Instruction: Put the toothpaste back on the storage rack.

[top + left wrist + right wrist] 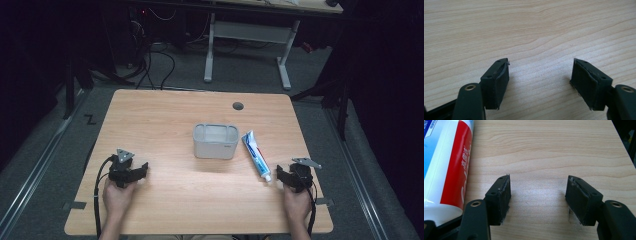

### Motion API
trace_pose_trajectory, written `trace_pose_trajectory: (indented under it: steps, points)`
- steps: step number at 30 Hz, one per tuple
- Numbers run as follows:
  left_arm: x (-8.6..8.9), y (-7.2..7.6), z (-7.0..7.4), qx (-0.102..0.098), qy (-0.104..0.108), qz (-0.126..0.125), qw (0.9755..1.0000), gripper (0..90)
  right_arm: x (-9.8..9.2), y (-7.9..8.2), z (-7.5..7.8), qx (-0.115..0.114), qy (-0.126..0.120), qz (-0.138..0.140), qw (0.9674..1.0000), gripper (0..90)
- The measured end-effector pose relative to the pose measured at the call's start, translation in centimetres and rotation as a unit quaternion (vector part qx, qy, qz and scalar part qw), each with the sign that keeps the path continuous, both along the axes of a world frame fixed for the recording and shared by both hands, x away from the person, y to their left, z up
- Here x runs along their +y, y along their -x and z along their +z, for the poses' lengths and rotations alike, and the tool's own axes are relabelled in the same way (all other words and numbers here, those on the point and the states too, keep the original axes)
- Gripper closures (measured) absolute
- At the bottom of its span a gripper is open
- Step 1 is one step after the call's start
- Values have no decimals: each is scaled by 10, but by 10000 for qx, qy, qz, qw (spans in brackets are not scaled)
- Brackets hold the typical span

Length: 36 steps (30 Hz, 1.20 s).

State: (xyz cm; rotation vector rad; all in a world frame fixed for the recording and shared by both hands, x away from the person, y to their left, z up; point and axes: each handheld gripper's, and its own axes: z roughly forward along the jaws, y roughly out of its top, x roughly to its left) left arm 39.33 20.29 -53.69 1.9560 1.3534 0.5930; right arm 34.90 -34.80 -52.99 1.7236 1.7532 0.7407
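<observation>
The toothpaste tube [256, 154] lies toward the desk's [165, 115] right edge, long axis running front to back, cap nearest the right gripper [283, 175], just beside it. Both grippers' jaws stand spread, empty; the left gripper [141, 170] is well apart.

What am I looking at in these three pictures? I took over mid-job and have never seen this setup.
No robot: a person holds a two-jaw left gripper and right gripper, one per hand. The high view looks down on the wooden table; the other two ride on each gripper, looking along its black fingers. On the table lie a pale grey bin and a toothpaste tube, cap toward the right gripper. Both grippers are open and hold nothing; the tube lies just beside the right one.
</observation>
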Motion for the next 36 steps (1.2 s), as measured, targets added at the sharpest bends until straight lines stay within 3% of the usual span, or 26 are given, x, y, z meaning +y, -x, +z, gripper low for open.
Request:
trace_pose_trajectory:
  steps: [8, 11, 25, 28, 36]
  points:
    - [2, -1, 0, 18, 116, 10, 9999, 307, 0, 0, 0, -23, -2, -17, 10000, 369]
    - [0, -1, 0, 13, -16, -3, 10000, 305, 1, -1, 0, -13, 1, 16, 10000, 350]
    - [0, -1, 0, 23, 27, -16, 10000, 293, 0, -2, 0, -17, -27, 116, 9999, 369]
    - [1, -1, 0, 27, 93, -14, 10000, 293, -3, -3, 0, -52, -193, 23, 9998, 353]
    - [4, -1, 0, 44, 209, -13, 9998, 293, -3, -3, 4, 135, -232, 57, 9996, 307]
